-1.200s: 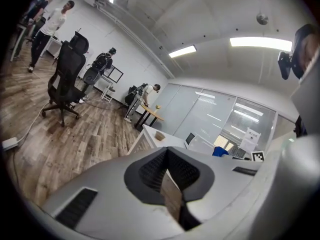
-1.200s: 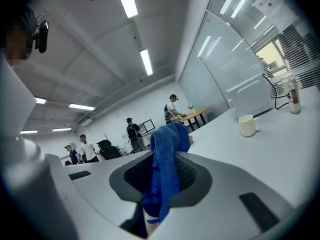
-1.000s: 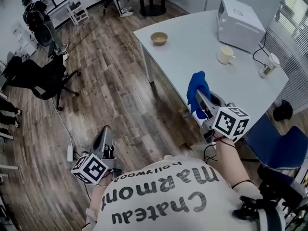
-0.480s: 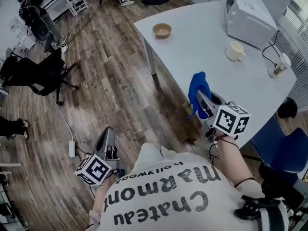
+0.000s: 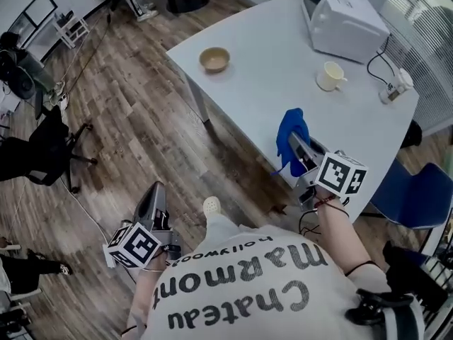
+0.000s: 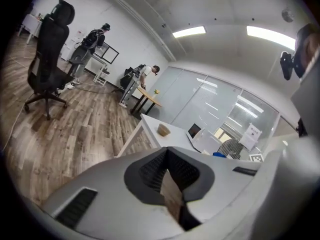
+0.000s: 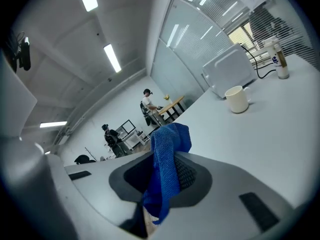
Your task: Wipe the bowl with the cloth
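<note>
Head view looks down on a person just off the near side of the white bench (image 5: 269,55). The bowl (image 5: 214,59) sits alone by the bench's far left corner, well apart from both tools. The right hand-held gripper (image 5: 293,142) is clamped on the blue cloth (image 5: 291,127), which bunches up past the jaw tips. That likely lets fabric rather than plastic meet the bowl. The left hand-held gripper (image 5: 156,190) hangs low over the wooden floor (image 5: 141,133) at the near left, with its jaws pressed together on nothing. It is probably kept free to steady the bowl. A mug (image 5: 329,76) and a white appliance (image 5: 343,20) stand at the far right, off the likely path. Wiping has not begun, and the bowl has yet to be reached.
</note>
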{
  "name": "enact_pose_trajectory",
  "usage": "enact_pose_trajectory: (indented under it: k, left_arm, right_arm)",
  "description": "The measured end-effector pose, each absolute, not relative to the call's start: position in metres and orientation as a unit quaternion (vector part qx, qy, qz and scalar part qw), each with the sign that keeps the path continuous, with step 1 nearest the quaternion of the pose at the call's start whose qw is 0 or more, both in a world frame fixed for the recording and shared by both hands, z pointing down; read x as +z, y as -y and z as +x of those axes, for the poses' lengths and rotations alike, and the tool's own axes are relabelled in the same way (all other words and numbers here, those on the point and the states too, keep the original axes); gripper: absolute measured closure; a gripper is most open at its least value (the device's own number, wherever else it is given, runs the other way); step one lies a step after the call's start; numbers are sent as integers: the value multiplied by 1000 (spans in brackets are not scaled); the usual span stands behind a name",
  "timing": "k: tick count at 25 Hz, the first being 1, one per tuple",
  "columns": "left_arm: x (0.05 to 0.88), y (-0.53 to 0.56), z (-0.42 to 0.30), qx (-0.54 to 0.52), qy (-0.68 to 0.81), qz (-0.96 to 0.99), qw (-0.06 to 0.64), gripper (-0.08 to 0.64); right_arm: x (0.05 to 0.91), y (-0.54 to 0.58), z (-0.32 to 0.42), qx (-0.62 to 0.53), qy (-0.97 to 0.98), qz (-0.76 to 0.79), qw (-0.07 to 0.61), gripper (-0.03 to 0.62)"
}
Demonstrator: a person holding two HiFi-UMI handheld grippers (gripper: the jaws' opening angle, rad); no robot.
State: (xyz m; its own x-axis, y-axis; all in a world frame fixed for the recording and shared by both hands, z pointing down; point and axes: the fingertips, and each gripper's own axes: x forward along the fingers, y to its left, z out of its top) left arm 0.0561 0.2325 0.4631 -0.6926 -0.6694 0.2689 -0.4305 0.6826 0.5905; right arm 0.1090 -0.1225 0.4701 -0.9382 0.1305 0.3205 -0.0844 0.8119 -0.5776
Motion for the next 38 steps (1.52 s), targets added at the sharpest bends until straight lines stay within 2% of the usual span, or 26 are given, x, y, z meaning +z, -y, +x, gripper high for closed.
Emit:
enact_pose_trajectory:
  k: [10,22,28,34,38]
  left_arm:
    - [444,-232,-49,-246,859,376,244,560]
    - [433,-261,-124,-248,857,393,223,560]
    - [437,-264,-152,-254,855,393,222,560]
    - [458,-234,-166,-259,843,397,255,559]
    - [463,-207,-187,-251,840,401,267,560]
  right_arm:
    - [450,105,56,322,934,42,147,526]
    - [445,74,-13,355,925,57,120,526]
    - [448,64,-44,341,929,52,134,526]
    - [454,77,-57,265,947,61,168,526]
    - [468,99,-83,262,946,63,180,526]
